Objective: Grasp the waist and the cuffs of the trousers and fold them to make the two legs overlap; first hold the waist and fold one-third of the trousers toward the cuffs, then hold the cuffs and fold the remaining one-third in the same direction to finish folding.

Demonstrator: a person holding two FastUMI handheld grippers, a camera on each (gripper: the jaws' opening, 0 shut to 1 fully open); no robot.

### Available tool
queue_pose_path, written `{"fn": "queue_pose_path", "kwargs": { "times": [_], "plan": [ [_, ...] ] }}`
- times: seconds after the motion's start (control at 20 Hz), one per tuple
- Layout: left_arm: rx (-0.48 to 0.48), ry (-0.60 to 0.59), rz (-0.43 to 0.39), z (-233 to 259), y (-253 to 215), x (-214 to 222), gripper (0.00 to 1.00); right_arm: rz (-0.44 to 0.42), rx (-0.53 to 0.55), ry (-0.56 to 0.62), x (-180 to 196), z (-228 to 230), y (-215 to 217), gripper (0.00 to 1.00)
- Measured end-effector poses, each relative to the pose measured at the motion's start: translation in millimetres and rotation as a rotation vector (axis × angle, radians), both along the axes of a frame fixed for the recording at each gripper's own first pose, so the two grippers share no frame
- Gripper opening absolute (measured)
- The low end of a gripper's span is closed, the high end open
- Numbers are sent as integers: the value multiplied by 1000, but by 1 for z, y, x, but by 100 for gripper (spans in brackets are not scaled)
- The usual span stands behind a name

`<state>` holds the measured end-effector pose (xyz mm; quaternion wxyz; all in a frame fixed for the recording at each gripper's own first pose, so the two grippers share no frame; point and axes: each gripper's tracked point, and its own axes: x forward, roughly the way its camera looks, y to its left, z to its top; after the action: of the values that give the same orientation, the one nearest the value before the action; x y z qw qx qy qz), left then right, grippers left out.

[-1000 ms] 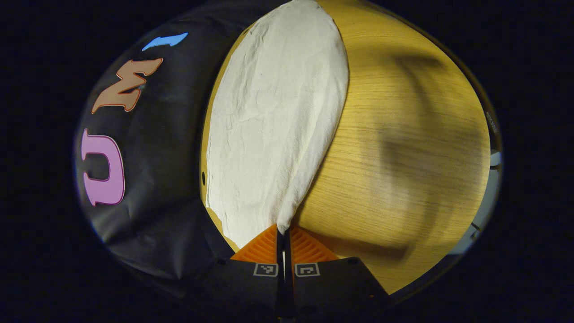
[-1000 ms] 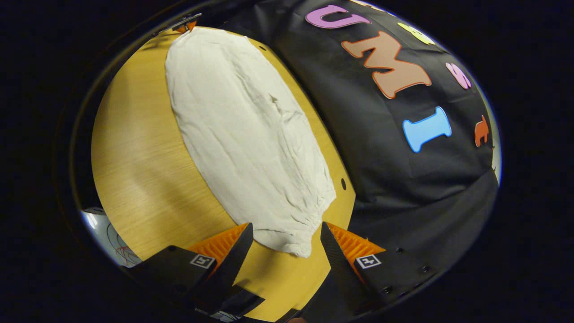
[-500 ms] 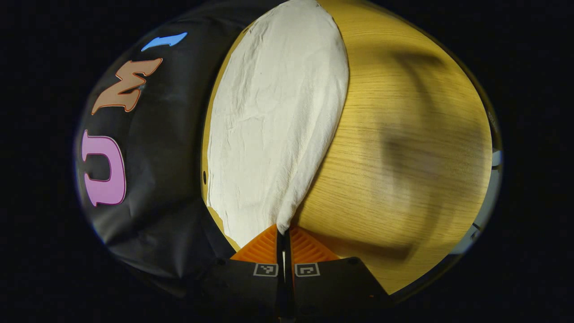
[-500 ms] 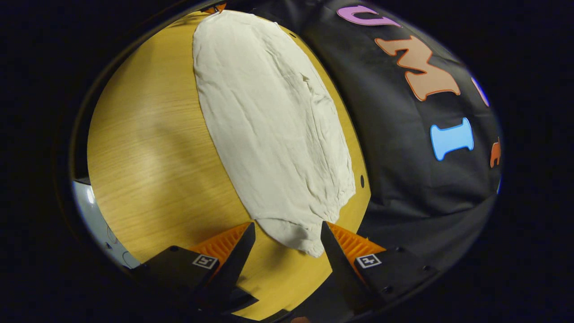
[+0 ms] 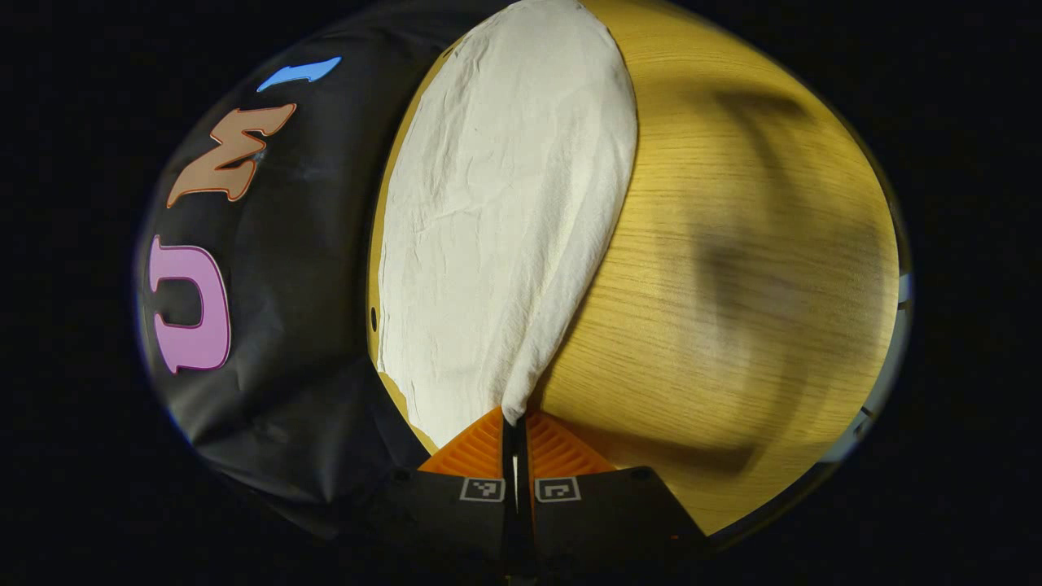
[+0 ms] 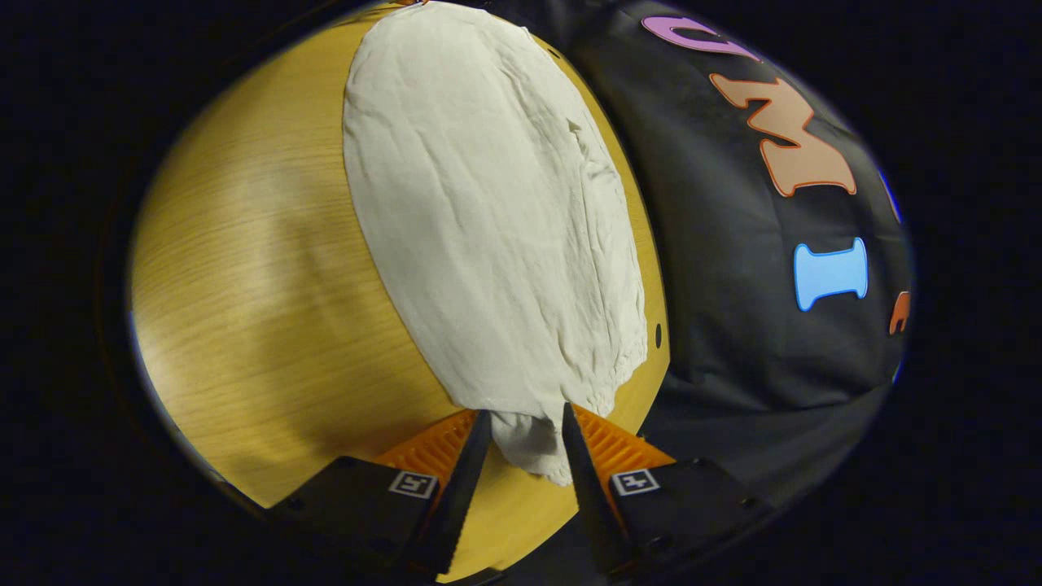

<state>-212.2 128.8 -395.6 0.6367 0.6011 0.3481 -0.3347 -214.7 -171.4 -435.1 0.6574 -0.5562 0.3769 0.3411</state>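
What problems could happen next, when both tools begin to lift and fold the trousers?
1. The right tool is not shut: its fingers stand apart around a bunched corner of the trousers. If it lifts now, the cloth may slip out.
2. The left tool pinches only a thin corner, which might pull free.
3. The trousers lie close to the table edge by the black wall, so dragging could push them off.

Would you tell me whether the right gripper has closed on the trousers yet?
Not yet: the right gripper straddles the trousers, gaps showing.

Likely a recording booth: black cloth wall [image 5: 293, 325] close behind a bare wooden table [image 5: 733, 244].
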Motion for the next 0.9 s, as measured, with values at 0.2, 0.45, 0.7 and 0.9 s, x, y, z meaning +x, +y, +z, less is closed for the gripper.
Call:
{"fn": "queue_pose_path", "kwargs": {
  "times": [0.2, 0.45, 0.7, 0.9],
  "plan": [
    [5, -4, 4, 0, 1, 1, 0, 11, -17, 8, -8, -8, -1, 22],
    [11, -1, 7, -1, 0, 3, 0, -56, 13, 16, -5, -7, -2, 6],
    [-9, -44, 120, 15, 2, 9, 0, -88, 50, -51, 15, 16, 2, 6],
    [10, -100, 169, 34, 0, 22, 0, -147, 104, -131, 43, 42, 3, 3]
  ]
}}
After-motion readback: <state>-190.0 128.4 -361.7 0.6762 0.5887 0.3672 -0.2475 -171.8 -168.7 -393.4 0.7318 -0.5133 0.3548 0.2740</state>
